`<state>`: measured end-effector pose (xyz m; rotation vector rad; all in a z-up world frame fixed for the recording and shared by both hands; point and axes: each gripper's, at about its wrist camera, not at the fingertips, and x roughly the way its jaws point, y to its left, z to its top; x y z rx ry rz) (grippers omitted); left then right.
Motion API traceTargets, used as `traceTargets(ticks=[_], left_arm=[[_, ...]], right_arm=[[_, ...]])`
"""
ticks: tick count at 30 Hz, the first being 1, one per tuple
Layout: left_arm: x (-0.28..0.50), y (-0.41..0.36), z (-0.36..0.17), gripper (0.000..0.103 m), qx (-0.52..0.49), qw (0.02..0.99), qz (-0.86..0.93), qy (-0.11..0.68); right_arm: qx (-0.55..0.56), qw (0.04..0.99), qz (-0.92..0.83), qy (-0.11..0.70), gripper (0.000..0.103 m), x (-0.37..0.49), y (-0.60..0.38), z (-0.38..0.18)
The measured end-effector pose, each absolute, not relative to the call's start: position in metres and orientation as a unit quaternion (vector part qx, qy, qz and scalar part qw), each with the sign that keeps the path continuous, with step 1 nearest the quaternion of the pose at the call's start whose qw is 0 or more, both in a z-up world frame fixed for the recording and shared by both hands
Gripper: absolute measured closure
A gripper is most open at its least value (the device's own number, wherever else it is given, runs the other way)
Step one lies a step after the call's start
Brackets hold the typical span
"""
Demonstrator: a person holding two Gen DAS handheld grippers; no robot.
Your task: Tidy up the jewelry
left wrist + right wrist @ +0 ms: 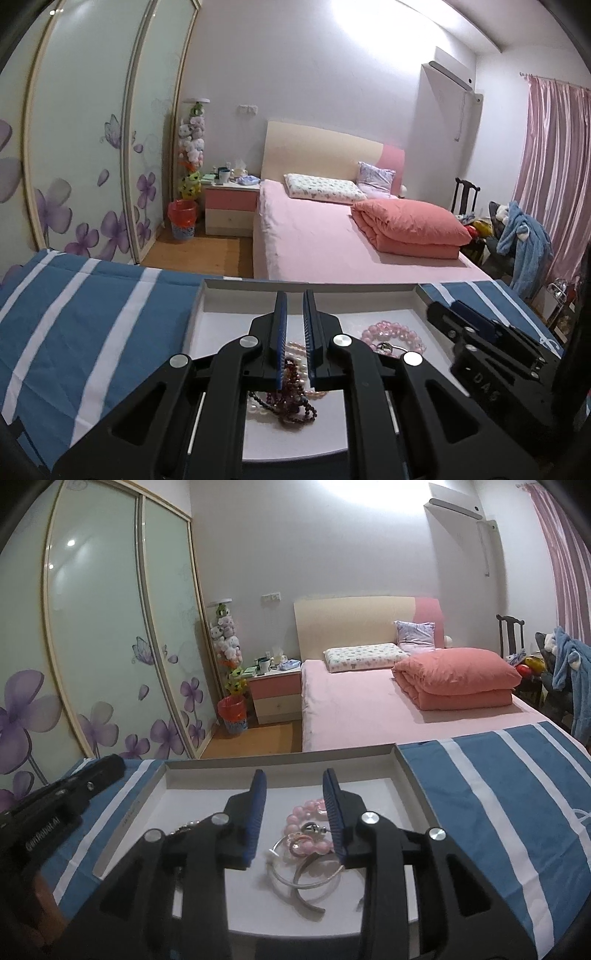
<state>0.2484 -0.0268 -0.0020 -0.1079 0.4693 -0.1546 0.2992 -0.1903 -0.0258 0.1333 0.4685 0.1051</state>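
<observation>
Your left wrist view alone shows the dark red bead strand (291, 400) and pearl strand (295, 349), one each, piled under and just behind your left gripper (294, 302), whose jaws are nearly pressed together with nothing between the tips. Your right wrist view alone shows two silver bangles (306, 880). One pink bead bracelet (308, 825) lies between the spread jaws of your right gripper (295, 779), untouched. All sits in the white tray (221, 766).
</observation>
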Motion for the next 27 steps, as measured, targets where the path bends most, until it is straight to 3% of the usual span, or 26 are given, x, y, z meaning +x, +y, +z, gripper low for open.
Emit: traceTargets(ticks=[5, 9, 14, 25, 27], left_arm=[[0.24, -0.018, 0.005, 0.093, -0.056, 0.97, -0.063, 0.227], [0.218, -0.011, 0.013, 0.074, -0.056, 0.973, -0.052, 0.219], [0.183, -0.001, 0.019, 0.066, -0.049, 0.975, -0.04, 0.212], [0.109, 0.014, 0.014, 0.041, -0.035, 0.976, -0.024, 0.216], [0.097, 0.013, 0.013, 0.032, -0.034, 0.976, -0.025, 0.212]], right_arm=[[0.074, 0.97, 0.049, 0.226, 0.071, 0.287, -0.196, -0.017], [0.07, 0.972, 0.051, 0.217, 0.067, 0.266, -0.196, -0.009], [0.069, 0.974, 0.05, 0.212, 0.063, 0.228, -0.197, 0.004], [0.045, 0.977, 0.048, 0.204, 0.036, 0.135, -0.188, 0.016], [0.042, 0.977, 0.049, 0.204, 0.03, 0.12, -0.185, 0.017]])
